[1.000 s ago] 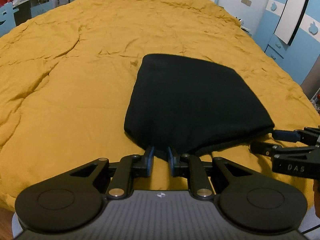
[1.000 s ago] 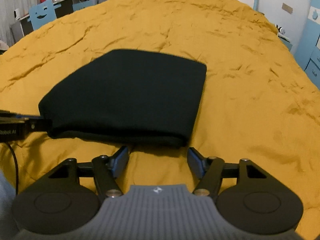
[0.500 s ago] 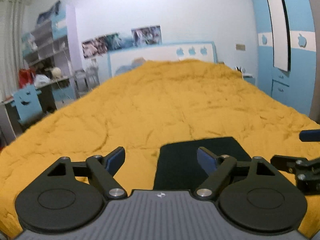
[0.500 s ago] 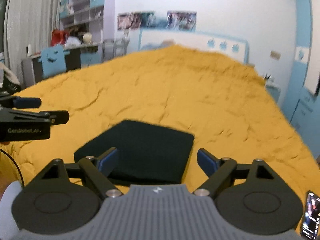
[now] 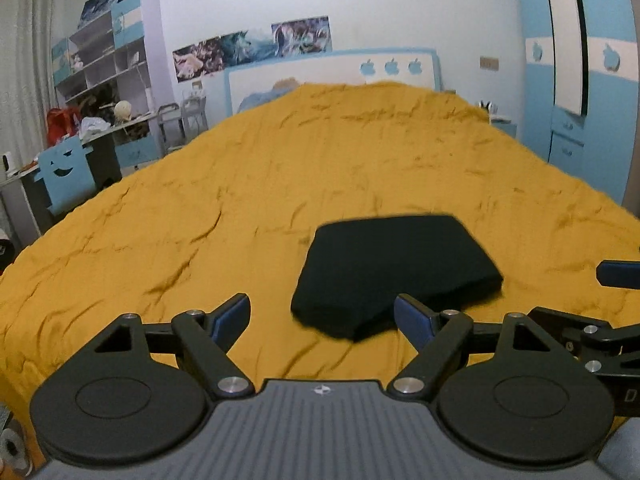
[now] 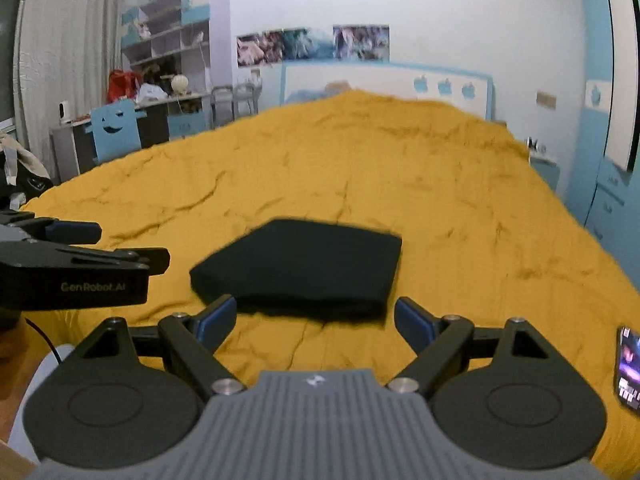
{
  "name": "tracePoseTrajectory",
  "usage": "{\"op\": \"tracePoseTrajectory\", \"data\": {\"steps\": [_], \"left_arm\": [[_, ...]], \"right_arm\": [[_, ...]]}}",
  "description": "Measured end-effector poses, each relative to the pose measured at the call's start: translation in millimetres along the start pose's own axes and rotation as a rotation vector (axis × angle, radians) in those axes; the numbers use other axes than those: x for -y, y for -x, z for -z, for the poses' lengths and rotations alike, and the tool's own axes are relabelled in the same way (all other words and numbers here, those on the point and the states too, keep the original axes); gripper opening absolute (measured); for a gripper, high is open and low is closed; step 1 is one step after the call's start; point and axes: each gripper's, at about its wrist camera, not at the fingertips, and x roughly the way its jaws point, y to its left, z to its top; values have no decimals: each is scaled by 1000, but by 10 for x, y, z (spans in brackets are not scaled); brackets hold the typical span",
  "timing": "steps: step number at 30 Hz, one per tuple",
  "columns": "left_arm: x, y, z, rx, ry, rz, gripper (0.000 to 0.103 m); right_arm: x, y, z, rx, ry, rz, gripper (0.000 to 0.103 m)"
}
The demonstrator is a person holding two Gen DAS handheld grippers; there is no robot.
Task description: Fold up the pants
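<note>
The black pants point(image 5: 394, 270) lie folded into a compact flat bundle on the yellow bedspread point(image 5: 248, 200). In the right wrist view the same pants point(image 6: 304, 268) sit just beyond the fingers. My left gripper point(image 5: 322, 314) is open, raised above the near edge of the bundle and apart from it, nothing between its blue pads. My right gripper point(image 6: 316, 316) is open too, hovering short of the bundle's near edge. Each gripper shows at the side of the other's view: the right one point(image 5: 600, 320), the left one point(image 6: 80, 268).
The bedspread covers a large bed with a blue-and-white headboard point(image 5: 332, 76) at the far end. A desk with a blue chair point(image 5: 64, 172) and shelves stand at the left, a blue wardrobe point(image 5: 580, 80) at the right. A lit phone point(image 6: 628, 364) lies at the bed's right edge.
Both grippers let go of the pants' near edge, opened wide, and pulled back and up. The views tilted up from the bedspread to the room; the folded bundle stayed where it lay.
</note>
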Motion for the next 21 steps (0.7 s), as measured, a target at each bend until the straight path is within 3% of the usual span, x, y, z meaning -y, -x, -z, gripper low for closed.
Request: {"op": "tracePoseTrajectory", "data": {"steps": [6, 21], "left_arm": [[6, 15, 140, -58, 5, -12, 96], [54, 50, 233, -95, 17, -19, 96]], "right_arm": [[-1, -60, 143, -86, -29, 19, 82], [-48, -93, 230, -121, -42, 26, 82]]}}
